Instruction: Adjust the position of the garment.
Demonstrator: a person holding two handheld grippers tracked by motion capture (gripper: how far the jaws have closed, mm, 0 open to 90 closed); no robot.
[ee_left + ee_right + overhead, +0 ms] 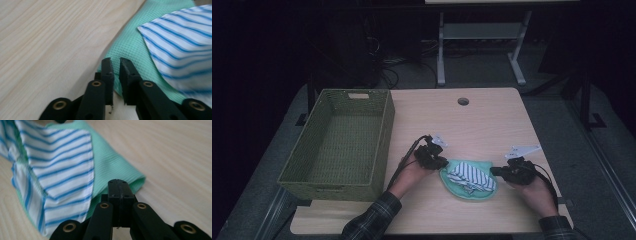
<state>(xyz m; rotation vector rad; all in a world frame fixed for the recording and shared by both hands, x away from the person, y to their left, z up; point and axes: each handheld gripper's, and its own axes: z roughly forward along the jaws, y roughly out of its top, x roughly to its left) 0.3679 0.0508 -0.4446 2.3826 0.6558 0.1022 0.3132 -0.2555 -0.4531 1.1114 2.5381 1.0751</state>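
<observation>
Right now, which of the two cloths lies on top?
The blue-striped white cloth; it rests on the plain green cloth, which spreads beneath it on the table.

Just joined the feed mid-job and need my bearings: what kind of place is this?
Probably a lab or workshop set up for recording. A light wooden desk with a cable hole stands on grey floor, cables trail behind it, and a second desk's white frame stands beyond.

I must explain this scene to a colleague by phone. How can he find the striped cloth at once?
Start from the wooden table, with the green woven basket at its left. Near the front edge, between the two hands, lies a mint green cloth. The striped cloth lies on top of it, white with thin blue stripes.
</observation>
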